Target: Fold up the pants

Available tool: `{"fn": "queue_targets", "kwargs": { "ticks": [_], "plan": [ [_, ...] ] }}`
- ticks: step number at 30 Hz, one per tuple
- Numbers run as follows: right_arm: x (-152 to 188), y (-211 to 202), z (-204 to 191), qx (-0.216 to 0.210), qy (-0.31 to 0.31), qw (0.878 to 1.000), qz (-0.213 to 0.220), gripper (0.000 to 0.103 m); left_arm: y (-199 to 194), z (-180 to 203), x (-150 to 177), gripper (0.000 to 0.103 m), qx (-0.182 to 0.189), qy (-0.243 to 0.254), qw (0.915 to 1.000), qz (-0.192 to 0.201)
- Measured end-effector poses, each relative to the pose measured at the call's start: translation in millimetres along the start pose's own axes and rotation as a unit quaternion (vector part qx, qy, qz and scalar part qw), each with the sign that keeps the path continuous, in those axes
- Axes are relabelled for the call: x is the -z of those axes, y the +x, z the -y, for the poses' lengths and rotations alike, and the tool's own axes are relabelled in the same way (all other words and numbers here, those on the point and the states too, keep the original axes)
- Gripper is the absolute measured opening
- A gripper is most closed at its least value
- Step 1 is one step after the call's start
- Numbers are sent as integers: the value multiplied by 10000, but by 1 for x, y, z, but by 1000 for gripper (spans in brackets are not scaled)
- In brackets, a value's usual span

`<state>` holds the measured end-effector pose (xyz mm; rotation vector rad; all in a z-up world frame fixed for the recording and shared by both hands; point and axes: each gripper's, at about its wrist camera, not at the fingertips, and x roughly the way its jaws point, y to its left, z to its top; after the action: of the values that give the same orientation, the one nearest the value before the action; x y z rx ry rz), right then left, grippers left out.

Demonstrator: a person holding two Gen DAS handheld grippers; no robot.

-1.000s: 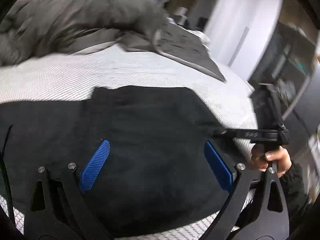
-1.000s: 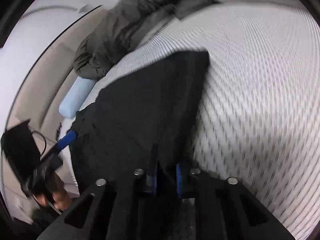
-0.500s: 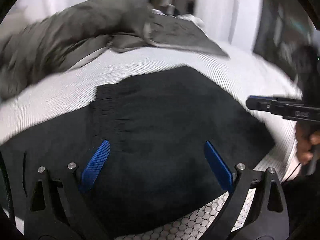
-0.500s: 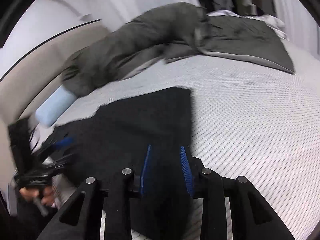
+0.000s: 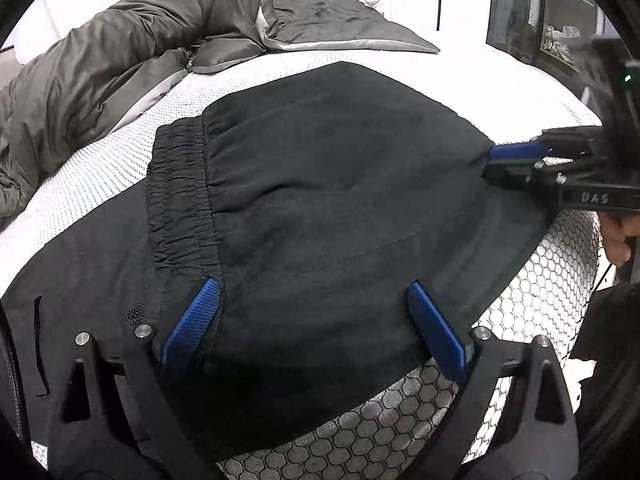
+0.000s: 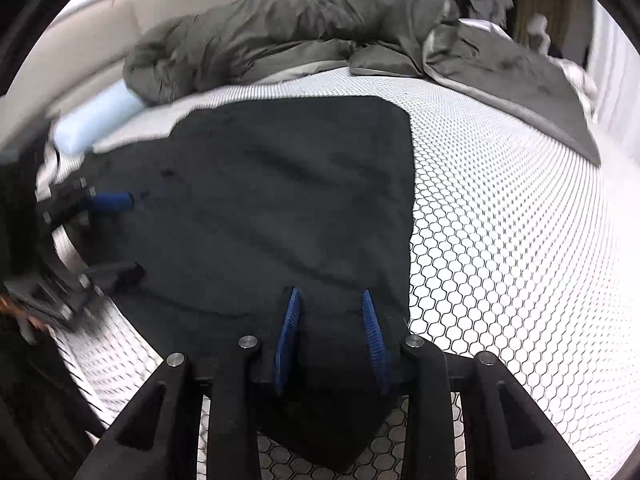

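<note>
Soft, even room light falls on the white mattress (image 5: 460, 76), brightest past its far edge where pale curtains glow. The black pants (image 5: 340, 200) swallow detail, with only faint creases showing. Shadows beside the mattress are weak. Both fisheye views bend hard at the rims, and the left edge of the right-wrist view smears with motion blur

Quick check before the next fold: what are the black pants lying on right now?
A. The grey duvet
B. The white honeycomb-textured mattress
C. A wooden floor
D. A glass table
B: the pants lie flat on the white honeycomb-patterned mattress; the grey duvet is bunched up behind them, apart from the pants.
</note>
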<state>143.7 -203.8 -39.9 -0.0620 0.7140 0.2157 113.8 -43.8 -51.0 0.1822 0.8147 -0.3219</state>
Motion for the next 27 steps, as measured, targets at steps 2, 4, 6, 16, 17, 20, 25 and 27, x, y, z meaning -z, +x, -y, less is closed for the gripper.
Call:
{"fn": "queue_targets", "kwargs": {
  "ticks": [2, 4, 6, 16, 17, 20, 25, 27],
  "plan": [
    [-2, -9, -5, 81, 9, 9998, 163, 35, 0, -3, -1, 96, -10, 2, 10000, -11],
    [-6, -19, -21, -166, -146, 9990, 378, 38, 0, -3, -1, 96, -21, 3, 10000, -17],
    [-13, -15, -35, -306, -217, 9983, 442, 45, 0, -4, -1, 96, -8, 17, 10000, -10],
    [-1, 1, -16, 108, -345, 9992, -155, 48, 0, -5, 0, 96, 52, 27, 10000, -23],
    [3, 1, -6, 79, -253, 9995, -188, 48, -1, -6, 1, 96, 46, 31, 10000, -22],
    [11, -8, 11, -134, 76, 9998, -109, 48, -7, -8, -2, 96, 69, -79, 9999, 27],
    [-7, -23, -6, -281, 46, 9986, 455, 49, -19, -15, -27, 96, 448, -396, 9975, 382],
    [-16, -17, -14, -439, 50, 9979, 478, 49, -6, -16, -41, 96, 452, -454, 9976, 255]
  ]
}}
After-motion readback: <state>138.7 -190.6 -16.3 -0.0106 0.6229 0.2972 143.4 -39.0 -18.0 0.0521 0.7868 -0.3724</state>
